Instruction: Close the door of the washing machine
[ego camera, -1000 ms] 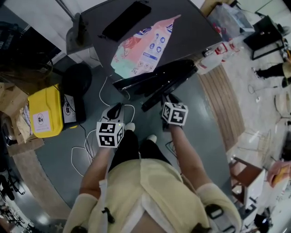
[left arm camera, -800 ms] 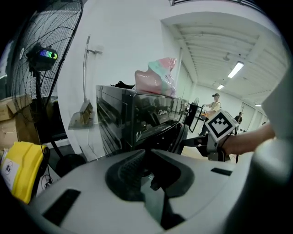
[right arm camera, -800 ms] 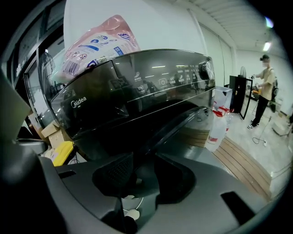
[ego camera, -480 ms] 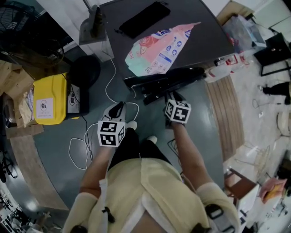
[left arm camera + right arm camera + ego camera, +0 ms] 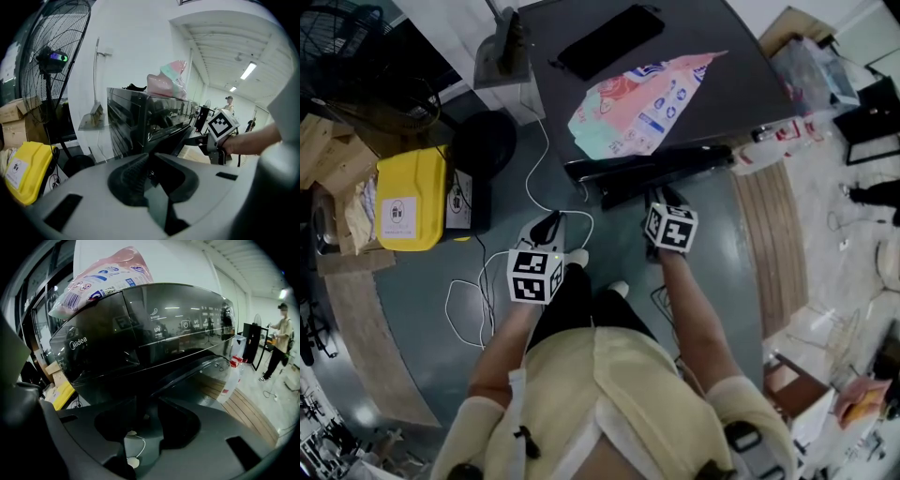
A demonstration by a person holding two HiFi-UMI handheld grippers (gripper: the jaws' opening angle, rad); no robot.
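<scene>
Grey workshop floor (image 5: 412, 281), black washing machine (image 5: 731, 84), door (image 5: 675, 167) ajar, left tongs (image 5: 547, 225) and right tongs (image 5: 664, 197) both parted, holding nothing

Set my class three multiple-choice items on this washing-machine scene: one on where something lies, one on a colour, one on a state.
1. Where does the pink bag lie?
A. on the floor
B. on top of the washing machine
C. on a chair

2. What colour is the case on the floor?
A. yellow
B. red
C. green

3. How is the machine's door?
A. fully shut
B. partly open
C. taken off

Answers: 1 B, since the bag rests on the machine's dark top; 2 A, since the case is plainly yellow in the head view; 3 B, since the door stands out at an angle from the machine's front.
</scene>
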